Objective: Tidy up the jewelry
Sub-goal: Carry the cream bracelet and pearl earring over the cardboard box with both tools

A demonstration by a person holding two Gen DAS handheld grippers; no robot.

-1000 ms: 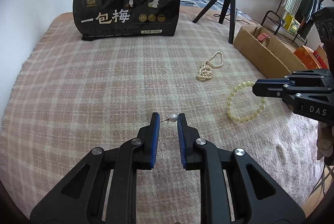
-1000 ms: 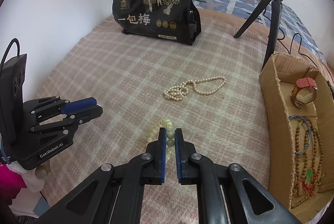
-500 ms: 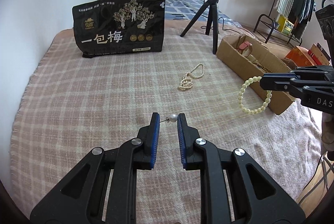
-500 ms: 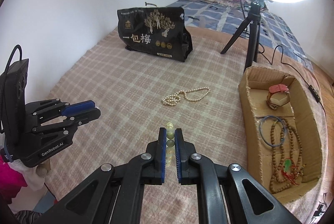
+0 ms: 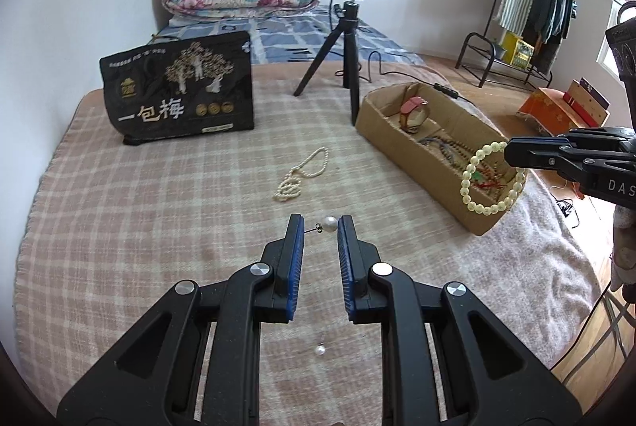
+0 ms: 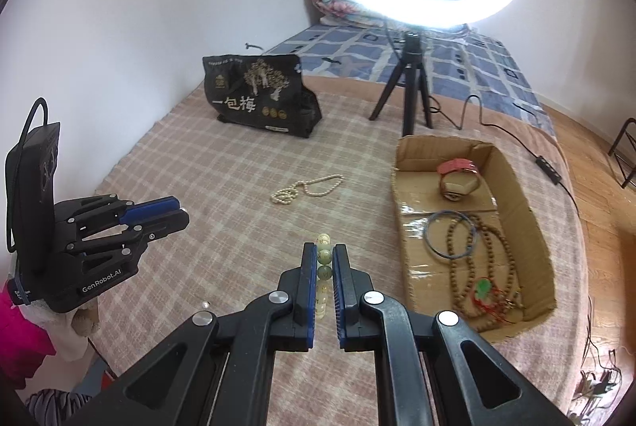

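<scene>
My left gripper (image 5: 321, 225) is shut on a pearl stud earring (image 5: 328, 223), pinched between its tips above the bed. A second pearl earring (image 5: 320, 350) lies on the plaid blanket below it. My right gripper (image 6: 324, 257) is shut on a pale green bead bracelet (image 6: 324, 259). In the left wrist view the bracelet (image 5: 491, 179) hangs from the right gripper (image 5: 512, 152) over the near end of the cardboard box (image 5: 393, 138). A pearl necklace (image 5: 300, 175) lies on the blanket, left of the box.
The box (image 6: 532, 227) holds a pink watch (image 6: 457, 179), a blue bangle (image 6: 449, 233) and brown bead strands (image 6: 489, 267). A ring light on a tripod (image 5: 349, 64) stands behind the box. A black bag (image 5: 179, 92) stands at the back left.
Both grippers have risen above the bed. The right gripper has lifted the bead bracelet off the blanket and carried it right, to over the box. The left still holds the earring.
</scene>
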